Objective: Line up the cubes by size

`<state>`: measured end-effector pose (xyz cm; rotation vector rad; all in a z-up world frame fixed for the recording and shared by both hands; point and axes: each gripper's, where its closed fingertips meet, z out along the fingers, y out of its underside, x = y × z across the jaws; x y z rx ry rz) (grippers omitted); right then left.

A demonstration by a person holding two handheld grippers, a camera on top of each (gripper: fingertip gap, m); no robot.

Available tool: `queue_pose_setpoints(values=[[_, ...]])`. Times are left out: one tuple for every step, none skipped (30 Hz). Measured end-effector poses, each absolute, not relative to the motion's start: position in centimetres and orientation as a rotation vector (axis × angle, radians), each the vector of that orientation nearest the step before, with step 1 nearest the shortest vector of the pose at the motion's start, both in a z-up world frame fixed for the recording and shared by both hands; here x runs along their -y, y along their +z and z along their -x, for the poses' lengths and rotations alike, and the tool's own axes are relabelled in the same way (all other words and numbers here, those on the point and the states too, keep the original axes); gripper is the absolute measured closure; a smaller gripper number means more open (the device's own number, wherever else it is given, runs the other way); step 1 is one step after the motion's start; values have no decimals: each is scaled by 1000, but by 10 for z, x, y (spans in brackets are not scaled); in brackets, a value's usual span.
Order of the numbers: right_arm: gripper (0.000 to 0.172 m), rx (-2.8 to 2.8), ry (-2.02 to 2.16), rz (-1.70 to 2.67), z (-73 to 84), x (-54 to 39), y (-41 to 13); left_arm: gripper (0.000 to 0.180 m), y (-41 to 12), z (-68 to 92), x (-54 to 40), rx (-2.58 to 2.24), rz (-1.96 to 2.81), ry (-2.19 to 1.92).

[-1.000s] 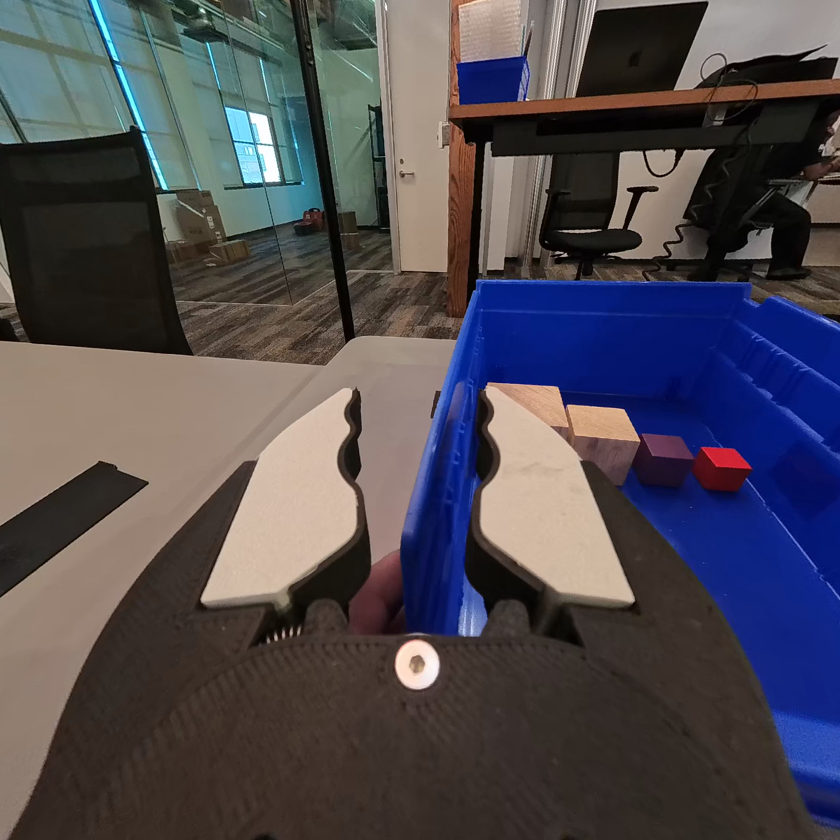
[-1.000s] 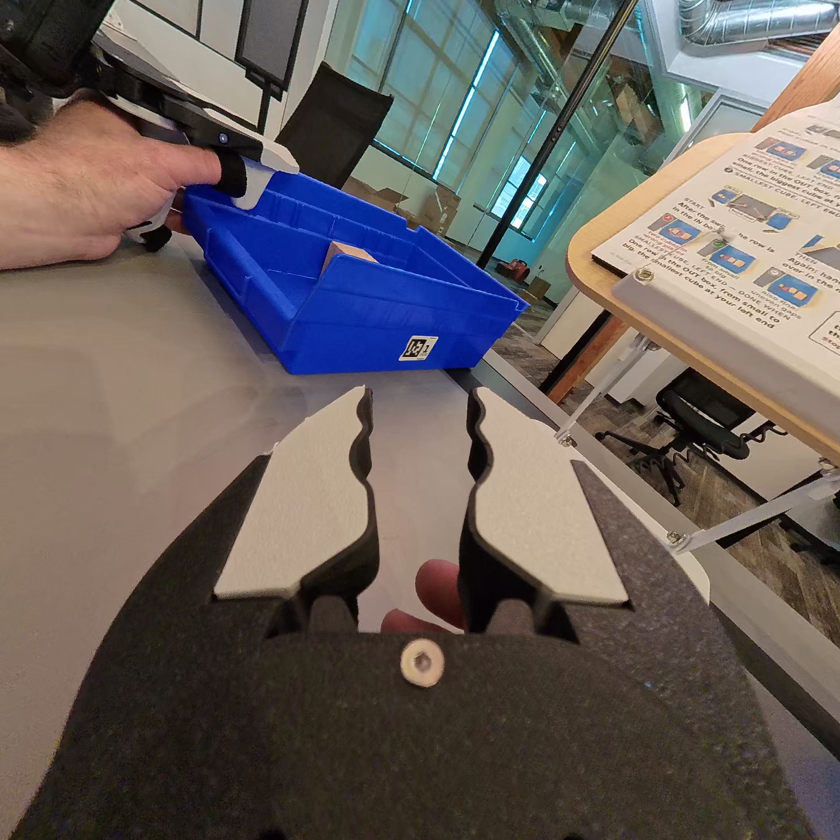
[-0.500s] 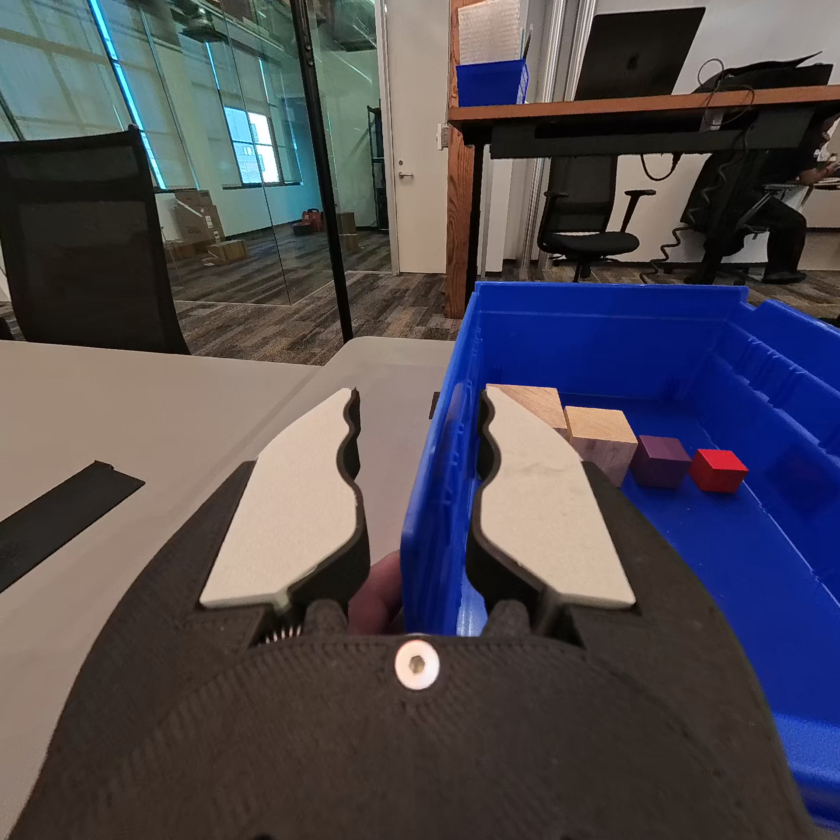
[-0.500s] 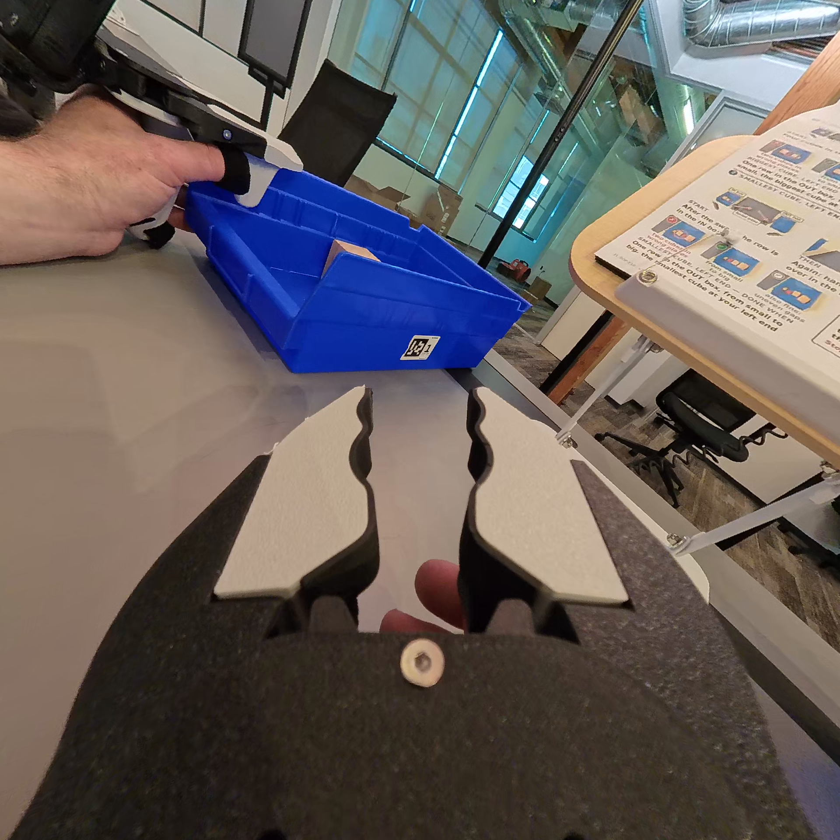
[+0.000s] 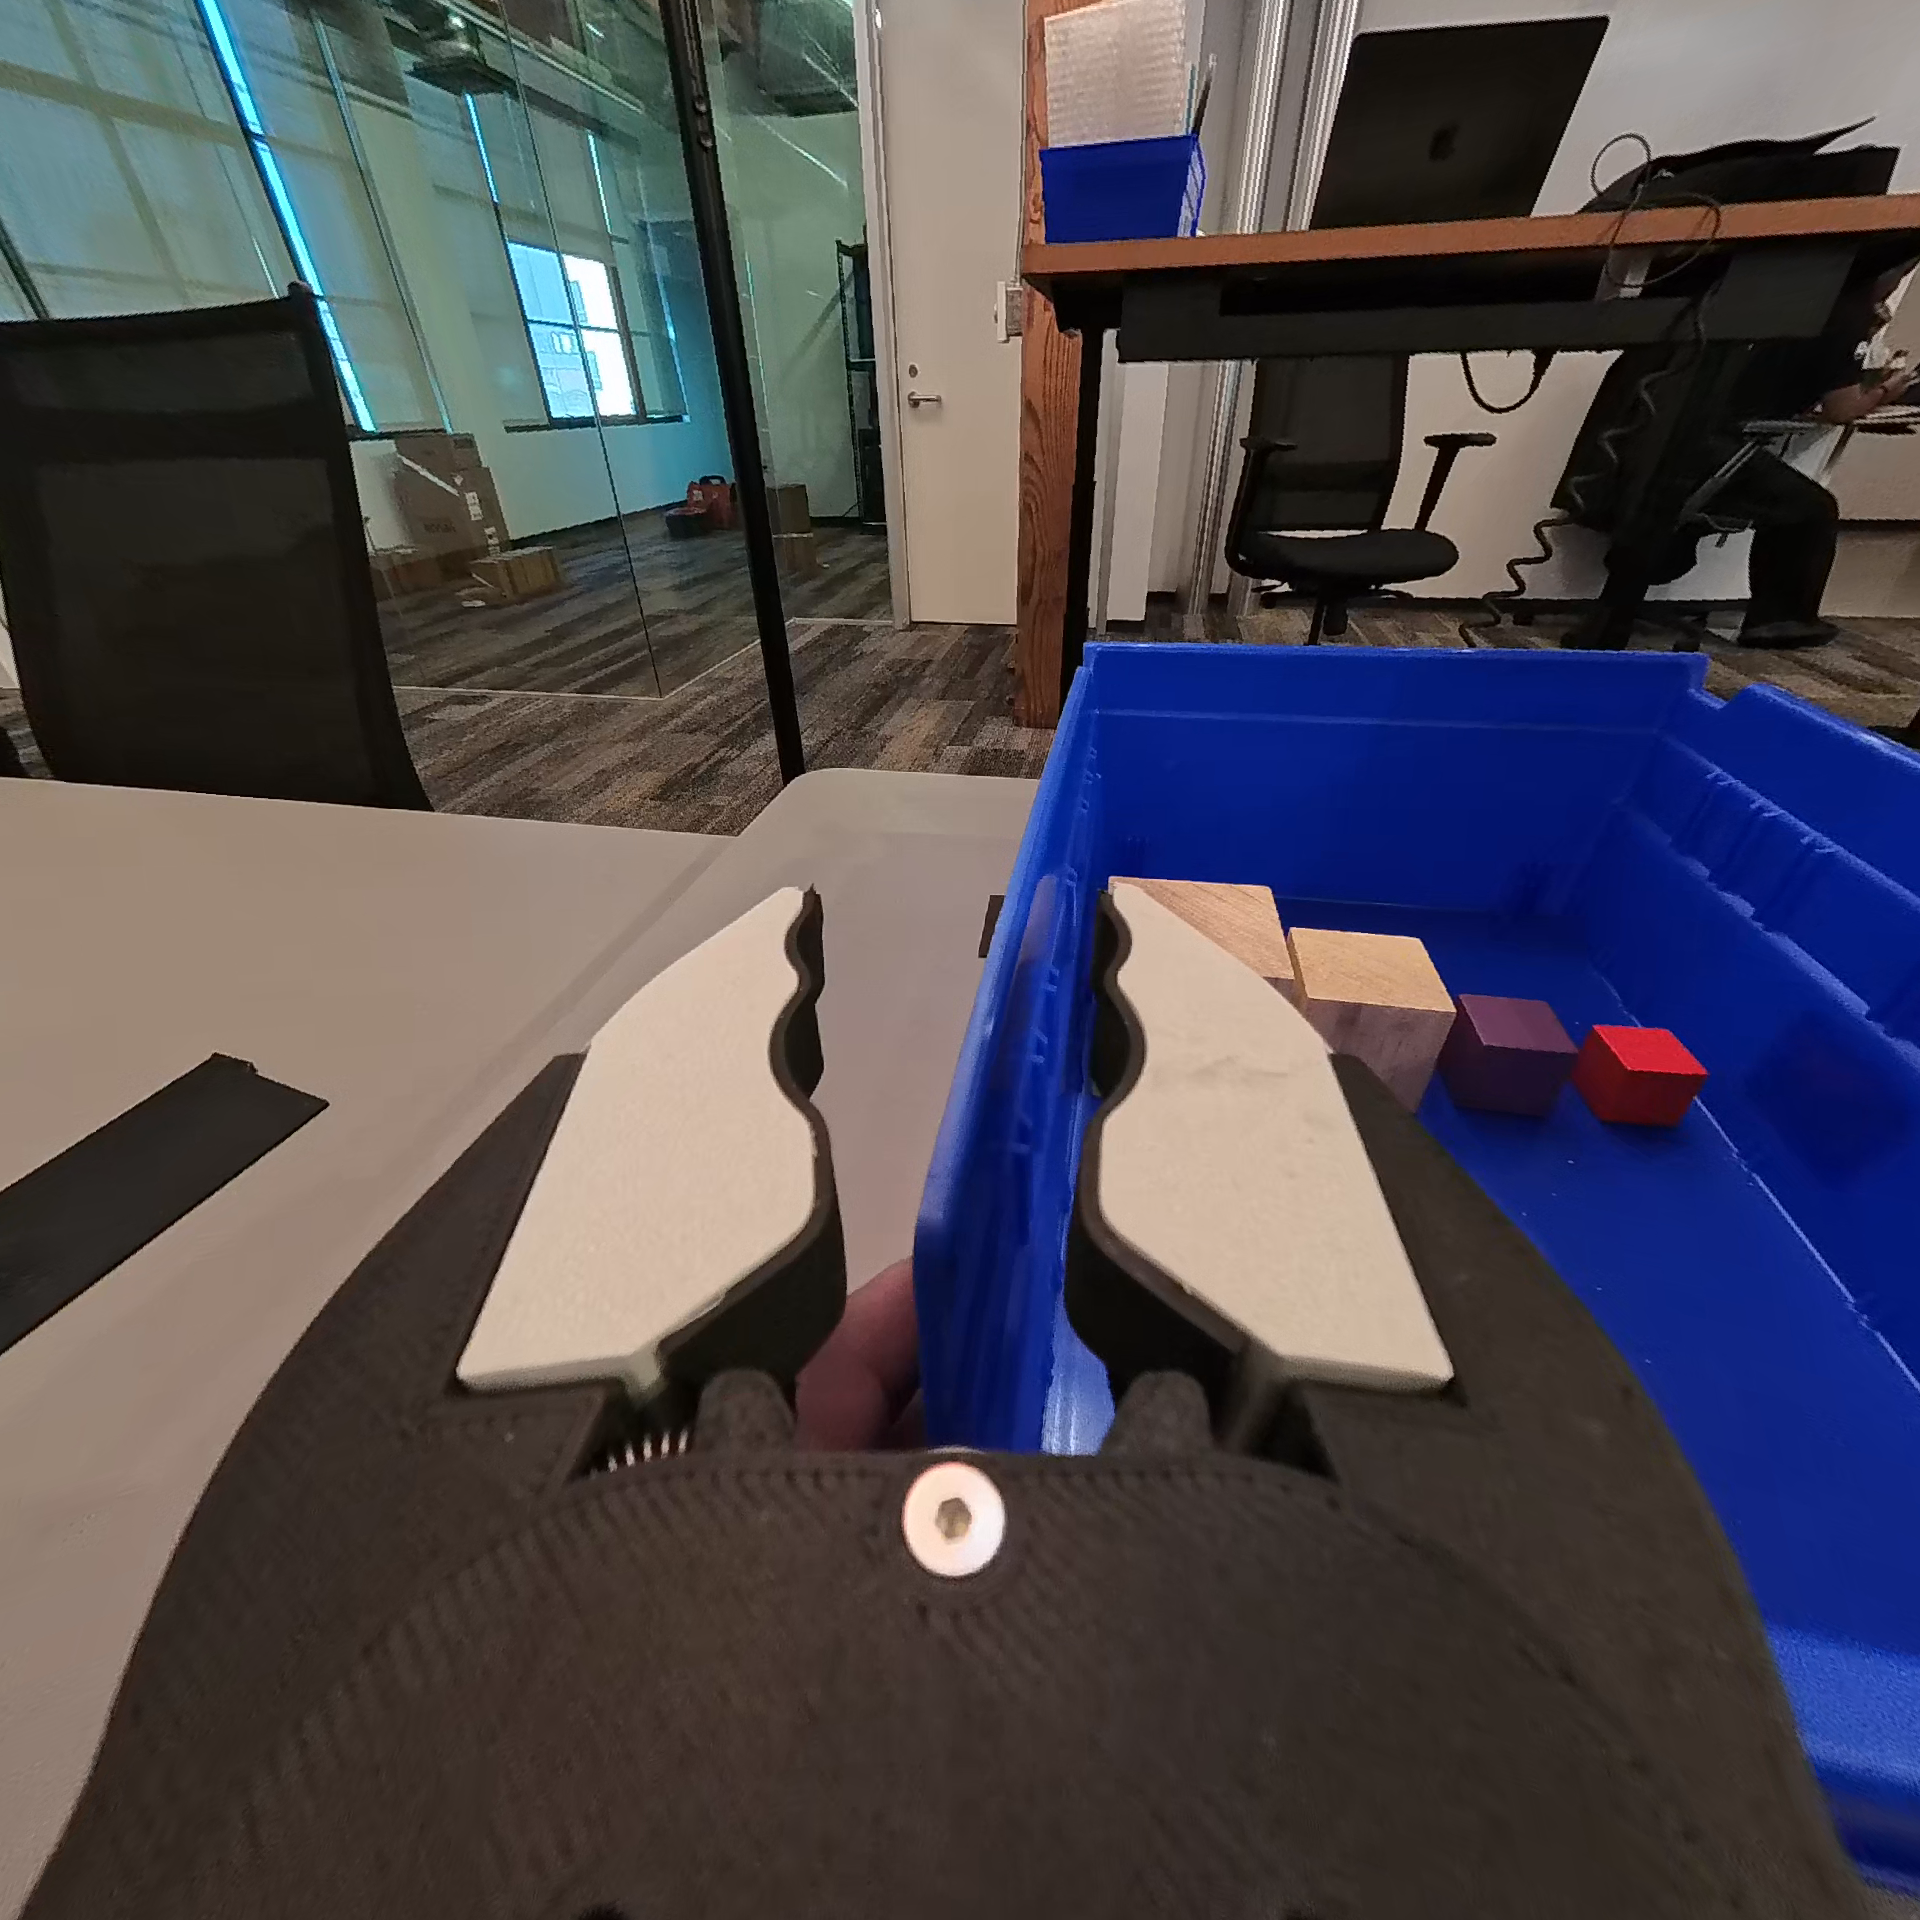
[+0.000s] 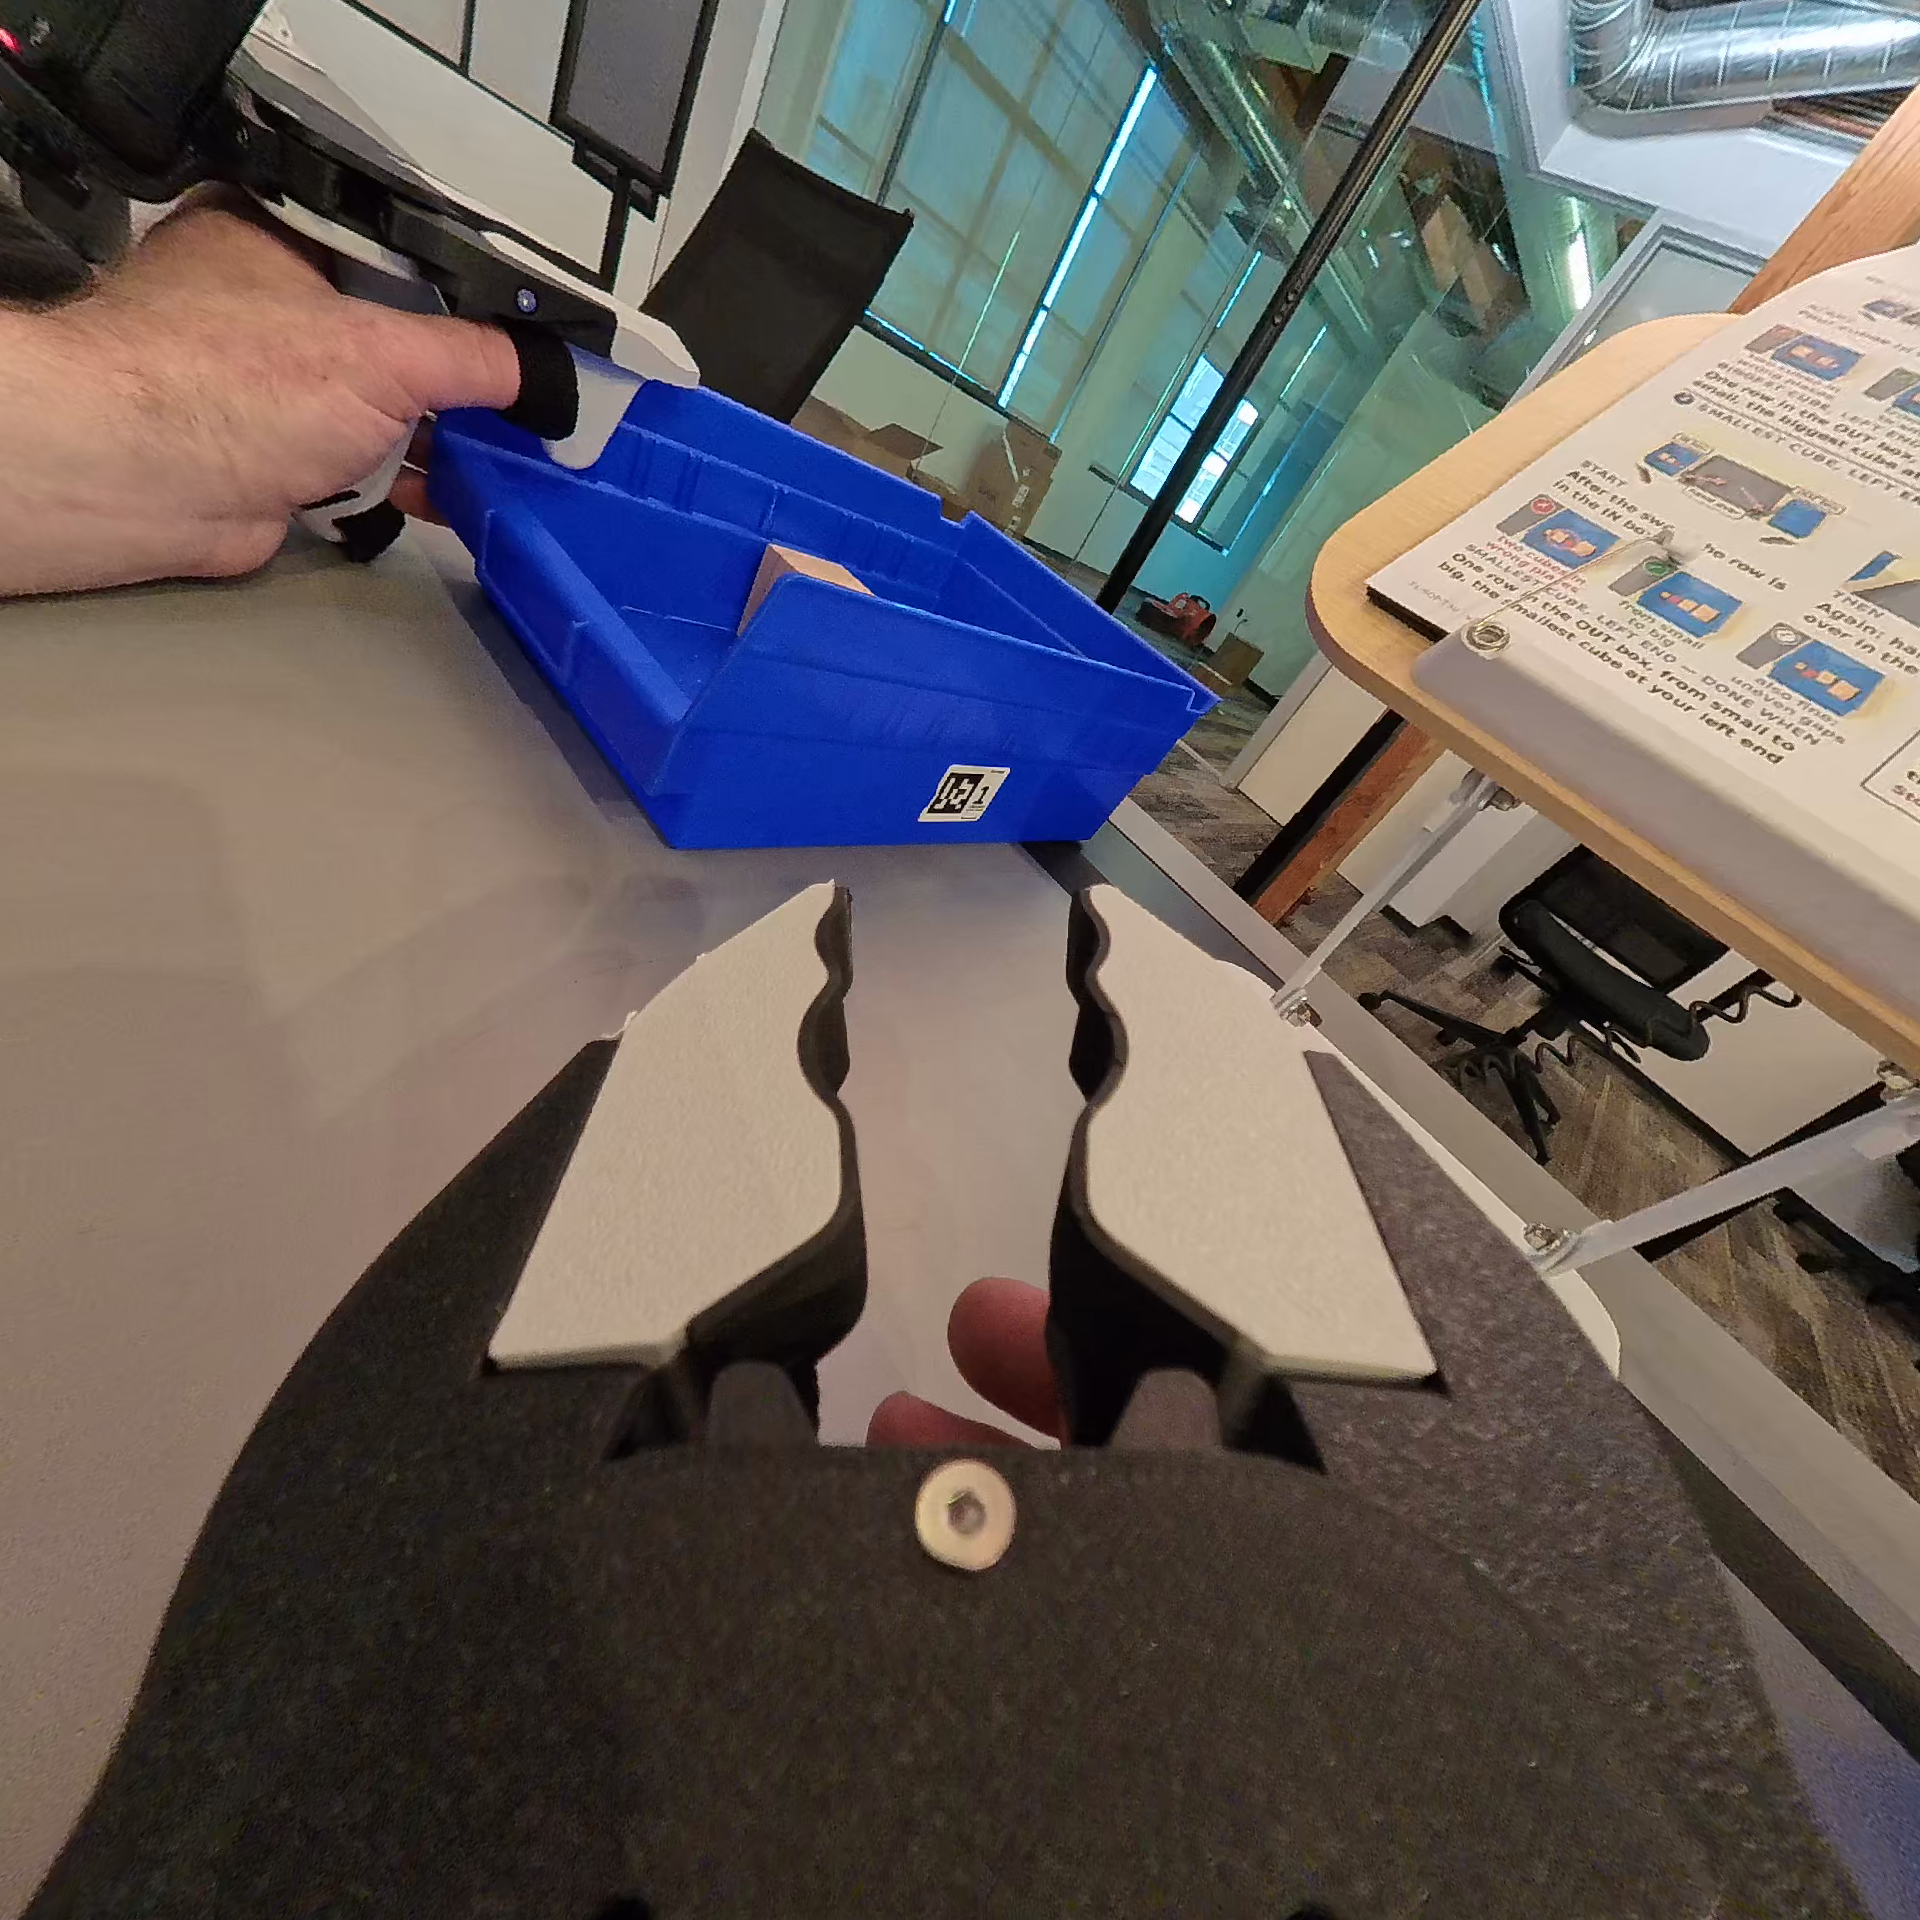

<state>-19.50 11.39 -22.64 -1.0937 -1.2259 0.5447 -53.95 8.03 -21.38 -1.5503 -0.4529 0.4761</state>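
A blue bin [image 5: 1351,790] stands on the grey table [image 5: 312,987]. Inside it a row runs left to right: a large wooden cube [image 5: 1216,920], a smaller wooden cube [image 5: 1366,997], a purple cube [image 5: 1507,1049] and a red cube [image 5: 1640,1070]. My left gripper [image 5: 956,899] is open and straddles the bin's left wall, with a gap between the left pad and the wall. The right wrist view shows the bin [image 6: 831,748], a wooden cube [image 6: 790,582] and the left gripper [image 6: 582,416] at its far corner. My right gripper [image 6: 958,890] is open and empty over the table.
A black tape strip [image 5: 135,1174] lies on the table at the left. A black chair [image 5: 177,540] stands behind the table. An instruction board [image 6: 1662,582] on a stand overhangs the table's right edge [image 6: 1195,883]. There is about 35 centimeters between the tips of the two grippers.
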Motion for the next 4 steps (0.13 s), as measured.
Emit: queue_pose_setpoints(values=[[132,1226,544,1094,195,-114,-226,132,-214,540,-80,453,1550,477],[132,1226,544,1094,195,-114,-226,132,-214,540,-80,453,1550,477],[132,1226,545,1094,195,-114,-226,132,-214,540,-80,453,1549,477],[132,1226,545,1094,195,-114,-226,131,-214,540,-80,454,1549,478]])
